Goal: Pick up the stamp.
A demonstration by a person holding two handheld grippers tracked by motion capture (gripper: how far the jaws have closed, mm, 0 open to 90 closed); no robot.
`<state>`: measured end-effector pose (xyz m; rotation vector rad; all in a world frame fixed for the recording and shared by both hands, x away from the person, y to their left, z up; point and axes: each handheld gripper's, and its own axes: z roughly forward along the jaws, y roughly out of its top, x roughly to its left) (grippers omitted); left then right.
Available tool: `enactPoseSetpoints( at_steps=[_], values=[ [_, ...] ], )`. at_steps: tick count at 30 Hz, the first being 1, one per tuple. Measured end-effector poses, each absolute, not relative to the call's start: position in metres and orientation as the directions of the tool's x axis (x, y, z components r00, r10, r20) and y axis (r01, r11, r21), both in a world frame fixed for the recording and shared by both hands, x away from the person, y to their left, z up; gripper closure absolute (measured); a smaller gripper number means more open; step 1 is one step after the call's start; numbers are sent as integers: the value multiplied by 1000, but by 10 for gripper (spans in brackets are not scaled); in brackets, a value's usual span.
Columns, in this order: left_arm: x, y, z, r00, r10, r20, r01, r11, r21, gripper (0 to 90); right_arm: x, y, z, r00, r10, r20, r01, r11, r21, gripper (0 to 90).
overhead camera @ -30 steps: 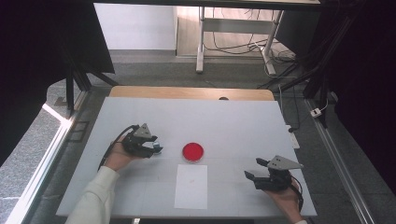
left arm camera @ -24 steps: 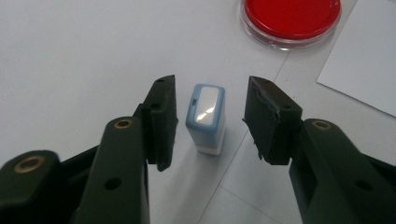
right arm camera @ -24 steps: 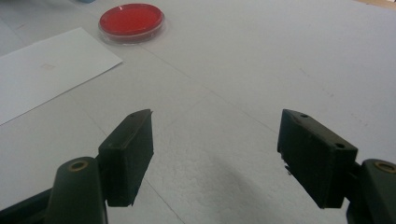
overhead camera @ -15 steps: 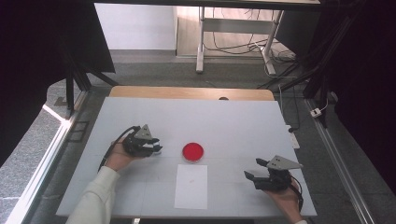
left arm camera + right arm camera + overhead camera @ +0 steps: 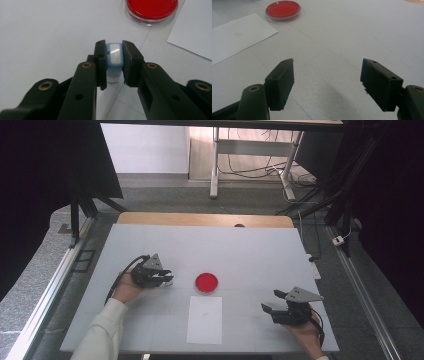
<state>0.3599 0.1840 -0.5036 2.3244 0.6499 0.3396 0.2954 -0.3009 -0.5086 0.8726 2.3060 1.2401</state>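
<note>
A small light-blue block with a white face [image 5: 114, 58] is clamped between the jaws of my left gripper [image 5: 114, 53], just above the white table. From above, the left gripper [image 5: 167, 279] sits left of a round red dish [image 5: 206, 282]. The same red dish [image 5: 151, 10] lies ahead and to the right in the left gripper view. My right gripper [image 5: 271, 309] rests at the table's front right, open with nothing between its jaws. In the right gripper view the open gripper [image 5: 327, 75] points toward the red dish [image 5: 283, 10].
A white paper sheet [image 5: 205, 319] lies near the front edge, just below the dish, also seen as the paper sheet [image 5: 235, 35] and paper sheet [image 5: 193, 32]. A wooden strip [image 5: 205, 219] borders the table's far edge. Table legs and cables stand beyond.
The left gripper has crept slightly right toward the red dish. The right gripper stays where it was.
</note>
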Motion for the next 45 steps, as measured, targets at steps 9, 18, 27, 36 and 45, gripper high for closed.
enactPoseSetpoints(
  at_steps=[9,18,27,36,45],
  values=[
    [359,183,-503,841,538,64,357,-640,680,748,295,-300,-508,-735,676,-41,336,417,845,269],
    [358,184,-497,827,558,69,358,-616,702,750,295,-301,-508,-735,676,-46,332,418,845,269],
    [353,184,-486,820,569,69,345,-587,732,751,294,-301,-507,-732,679,-46,328,412,850,270],
    [347,184,-477,822,568,41,333,-537,775,750,293,-299,-507,-732,679,-51,319,408,856,270],
    [339,185,-468,810,587,-12,355,-473,806,750,292,-298,-506,-730,682,-55,313,405,859,270]
  ],
)
